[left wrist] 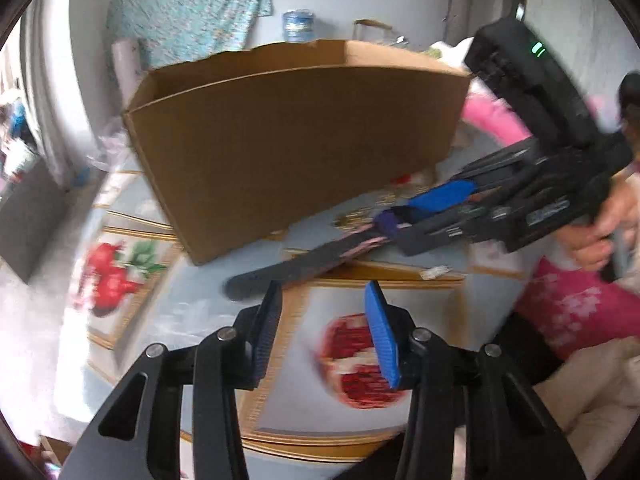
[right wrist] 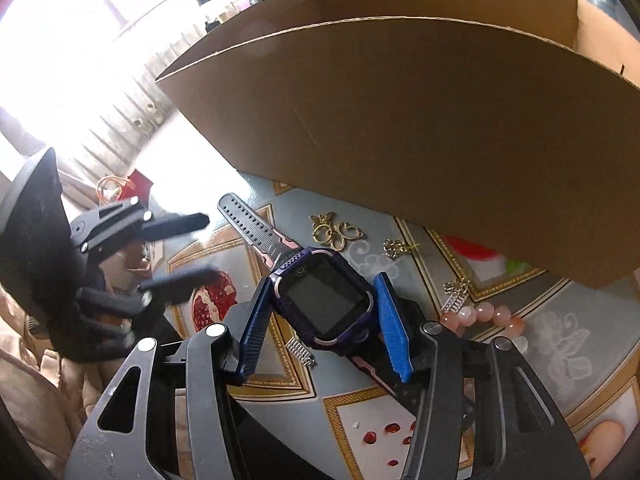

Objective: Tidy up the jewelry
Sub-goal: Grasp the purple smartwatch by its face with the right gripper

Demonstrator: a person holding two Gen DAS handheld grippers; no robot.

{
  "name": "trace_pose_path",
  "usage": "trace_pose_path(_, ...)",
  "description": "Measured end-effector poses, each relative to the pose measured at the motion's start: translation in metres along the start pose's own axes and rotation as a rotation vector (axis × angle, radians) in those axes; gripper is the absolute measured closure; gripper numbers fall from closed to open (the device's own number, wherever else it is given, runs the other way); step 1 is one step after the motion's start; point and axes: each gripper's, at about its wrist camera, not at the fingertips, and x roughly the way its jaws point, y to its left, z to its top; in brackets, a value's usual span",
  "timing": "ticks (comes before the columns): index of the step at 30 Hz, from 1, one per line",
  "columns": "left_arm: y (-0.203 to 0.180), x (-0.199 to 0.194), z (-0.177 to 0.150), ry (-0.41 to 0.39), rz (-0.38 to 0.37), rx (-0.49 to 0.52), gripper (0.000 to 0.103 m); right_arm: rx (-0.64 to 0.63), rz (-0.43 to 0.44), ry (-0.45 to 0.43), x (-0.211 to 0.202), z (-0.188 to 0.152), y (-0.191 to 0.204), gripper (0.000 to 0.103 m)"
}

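Observation:
My right gripper (right wrist: 322,314) is shut on a purple and black smartwatch (right wrist: 324,300), gripping its square case between the blue pads; its black strap (right wrist: 250,222) sticks forward. In the left wrist view the same gripper (left wrist: 394,220) comes in from the right with the watch strap (left wrist: 288,270) held over the table. My left gripper (left wrist: 322,296) is open and empty, just below the strap's end. It also shows in the right wrist view (right wrist: 200,246). Gold earrings (right wrist: 338,232), a gold chain piece (right wrist: 396,247) and a pink bead bracelet (right wrist: 484,318) lie on the table.
A large open cardboard box (left wrist: 288,140) stands on the table behind the jewelry and shows close up in the right wrist view (right wrist: 400,120). The tablecloth (right wrist: 552,344) has pomegranate prints. A pink garment (left wrist: 576,312) is at the right.

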Motion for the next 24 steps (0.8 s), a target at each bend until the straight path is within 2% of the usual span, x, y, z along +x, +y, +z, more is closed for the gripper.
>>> trace_pose_path(2,0.001,-0.001,0.002,0.003,-0.092,-0.044,0.061,0.002,0.000,-0.006,0.000,0.000,-0.001,0.055)
trace_pose_path(5,0.006,0.007,0.006,0.031,-0.165,-0.105,0.061,0.017,0.018,-0.020,-0.005,-0.003,-0.007,0.055)
trace_pose_path(9,0.015,0.019,0.013,0.054,-0.209,-0.174,0.061,0.043,0.053,-0.038,-0.004,-0.005,-0.014,0.055)
trace_pose_path(15,0.035,0.036,0.013,0.101,-0.381,-0.361,0.061,0.056,0.088,-0.061,-0.009,-0.009,-0.023,0.055)
trace_pose_path(20,0.061,0.048,0.012,0.078,-0.506,-0.561,0.058,0.055,0.103,-0.079,-0.023,-0.015,-0.034,0.055)
trace_pose_path(24,0.075,0.050,0.014,0.039,-0.575,-0.661,0.057,0.057,0.117,-0.097,-0.020,-0.022,-0.036,0.055)
